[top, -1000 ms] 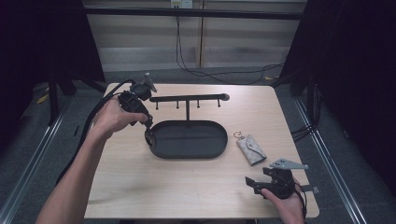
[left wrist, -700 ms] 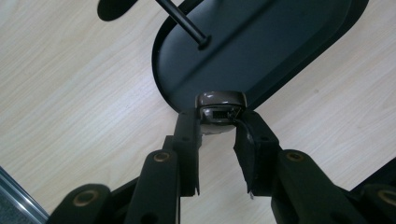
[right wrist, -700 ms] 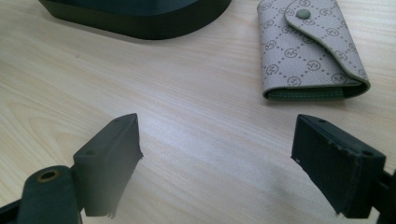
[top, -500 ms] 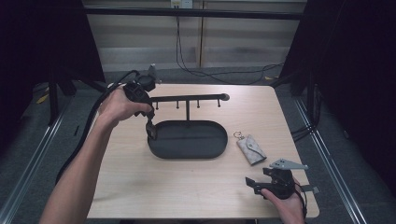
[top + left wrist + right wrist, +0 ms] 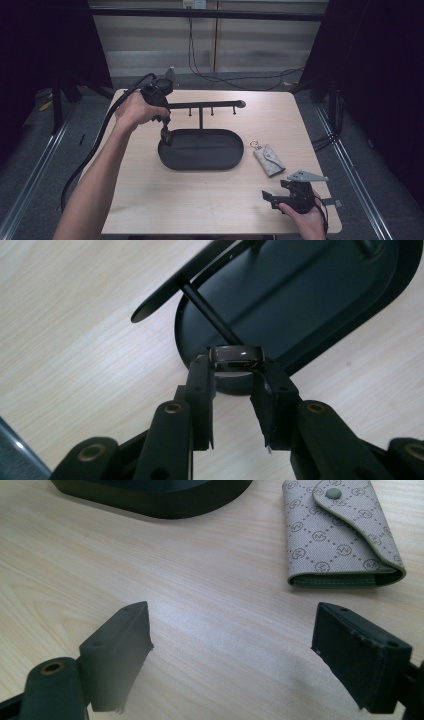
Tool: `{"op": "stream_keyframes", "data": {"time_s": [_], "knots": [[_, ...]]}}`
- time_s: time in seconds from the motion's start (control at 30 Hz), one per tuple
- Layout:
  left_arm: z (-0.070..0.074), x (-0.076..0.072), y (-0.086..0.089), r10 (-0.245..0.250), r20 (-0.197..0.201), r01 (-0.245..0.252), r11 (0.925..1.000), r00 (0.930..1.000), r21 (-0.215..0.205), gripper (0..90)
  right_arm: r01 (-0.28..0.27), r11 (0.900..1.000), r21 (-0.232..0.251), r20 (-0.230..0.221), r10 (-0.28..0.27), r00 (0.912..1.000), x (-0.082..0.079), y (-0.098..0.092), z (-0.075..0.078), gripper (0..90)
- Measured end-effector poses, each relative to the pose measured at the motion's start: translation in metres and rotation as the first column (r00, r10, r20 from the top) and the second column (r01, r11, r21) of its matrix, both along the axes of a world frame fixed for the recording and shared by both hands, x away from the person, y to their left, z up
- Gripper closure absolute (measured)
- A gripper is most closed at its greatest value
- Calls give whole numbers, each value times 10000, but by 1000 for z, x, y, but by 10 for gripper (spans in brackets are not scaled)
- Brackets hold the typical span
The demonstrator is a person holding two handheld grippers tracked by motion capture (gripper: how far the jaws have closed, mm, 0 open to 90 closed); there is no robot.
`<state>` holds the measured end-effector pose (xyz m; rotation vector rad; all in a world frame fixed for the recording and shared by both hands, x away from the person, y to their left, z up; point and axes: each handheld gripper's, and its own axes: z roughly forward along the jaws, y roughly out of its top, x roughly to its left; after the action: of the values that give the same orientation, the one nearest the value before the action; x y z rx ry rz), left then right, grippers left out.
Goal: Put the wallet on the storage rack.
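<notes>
My left gripper (image 5: 165,134) points down at the left end of a black oval tray (image 5: 200,168), under the left tip of the T-shaped hanger bar (image 5: 210,105) that rises from the tray. In the left gripper view its jaws (image 5: 234,367) are shut on a dark glossy ring (image 5: 235,355), held just above the tray's rim (image 5: 325,300) beside the bar's end (image 5: 165,300). My right gripper (image 5: 272,197) rests near the table's front right edge, open, with bare wood between its jaws (image 5: 232,630). A beige patterned key case (image 5: 268,159) lies between it and the tray.
The key case (image 5: 335,535) lies ahead of the right jaws, snapped closed, with a small key ring at its far end. The tray's near wall (image 5: 165,500) stands beyond it. A thick cable trails off the table's left edge from the left gripper. Dark floor and rails surround the table.
The left hand has moved a little away from me and to the right with the ring, closer to the bar's left end. The right hand has stayed put.
</notes>
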<state>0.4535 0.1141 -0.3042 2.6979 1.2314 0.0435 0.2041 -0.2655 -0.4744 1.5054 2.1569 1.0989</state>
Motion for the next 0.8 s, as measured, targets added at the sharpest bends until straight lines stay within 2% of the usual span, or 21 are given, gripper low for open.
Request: {"op": "stream_keyframes", "data": {"time_s": [0.03,0.07,0.13,0.3,0.4,0.47,0.53,0.63,0.8], "knots": [[0,0,-2,-35,-57,36,9999,10000,138,707,-1,10000,3,14,1,10000,0,0,0,156],[-2,0,-3,7,63,-9,9998,10000,196,707,1,10000,-1,16,-1,10000,0,0,0,156],[-4,1,-5,23,-18,-23,9999,10000,115,707,-2,10000,4,9,2,10000,0,0,0,156],[-7,5,-7,143,-27,-142,9995,9999,271,706,-18,10000,-36,26,18,10000,0,0,0,157],[-7,8,-6,359,20,-359,9993,9994,125,705,-2,10000,-19,-30,1,10000,0,0,0,157],[-9,8,-7,279,106,-281,9994,9996,184,702,-24,10000,-22,-53,24,10000,0,1,0,158],[-11,7,-7,339,357,-346,9993,9988,172,655,14,10000,-40,-16,-14,10000,0,1,0,158],[-11,5,-7,400,623,-417,9988,9973,253,527,-1,10000,-31,6,1,10000,0,0,0,158],[-8,1,-5,254,613,-245,9996,9978,-154,393,8,10000,-28,-33,-8,10000,0,1,0,158]]}}
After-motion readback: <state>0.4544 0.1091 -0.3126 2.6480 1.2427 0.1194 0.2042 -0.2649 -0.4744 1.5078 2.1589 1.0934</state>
